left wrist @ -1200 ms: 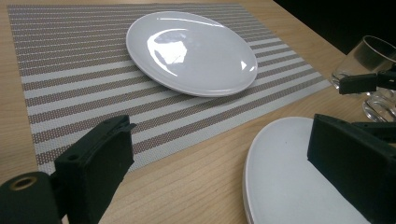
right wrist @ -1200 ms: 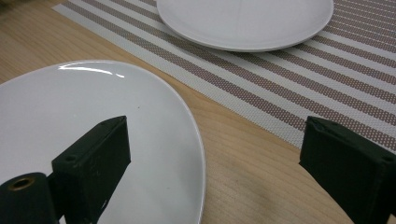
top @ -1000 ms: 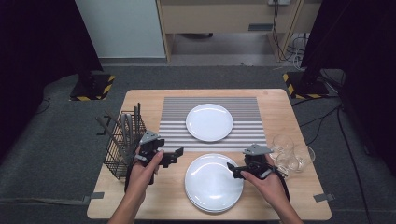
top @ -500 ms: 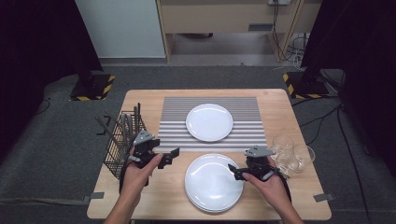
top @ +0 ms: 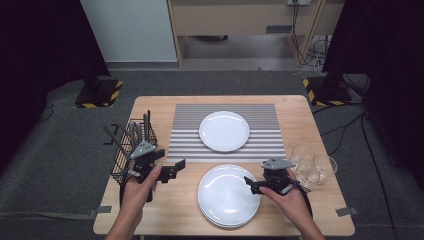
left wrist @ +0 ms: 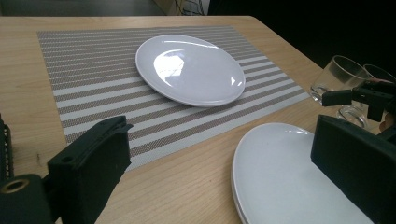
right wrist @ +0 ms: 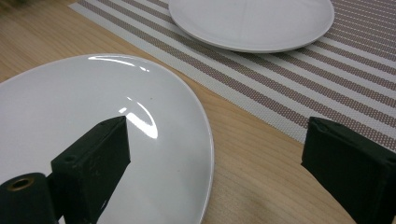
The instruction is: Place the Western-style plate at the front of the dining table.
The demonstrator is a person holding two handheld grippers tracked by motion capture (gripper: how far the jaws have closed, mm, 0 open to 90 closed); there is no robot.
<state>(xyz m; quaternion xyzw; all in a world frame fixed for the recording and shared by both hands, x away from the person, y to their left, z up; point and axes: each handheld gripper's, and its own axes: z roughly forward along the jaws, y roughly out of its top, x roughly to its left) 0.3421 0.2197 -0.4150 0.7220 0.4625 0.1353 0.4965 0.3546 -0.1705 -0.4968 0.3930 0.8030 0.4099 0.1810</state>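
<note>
In the lower middle of the high view sits the stack of white plates (top: 229, 195) on the desk (top: 175, 210), near its front edge. The right gripper (top: 256, 183) hangs at the stack's right rim with its jaws spread wide and nothing between them; in the right gripper view one jaw stands over the plate's glossy face and the other over bare wood beside the rim.

The left gripper (top: 176, 169), also spread and empty, has drifted leftward over the last second, from near the stack's left rim toward the wire cutlery basket (top: 131, 150) at the lower left. Its own view looks across the striped placemat (left wrist: 93, 70), the single plate (left wrist: 189, 69) lying on it and the drinking glasses (left wrist: 340, 77) at the far right.

That shift suggests the work is splitting: the right gripper seems set to take the top plate by its rim, while the left heads for the utensils standing in the basket. Neither grasp has begun.
</note>
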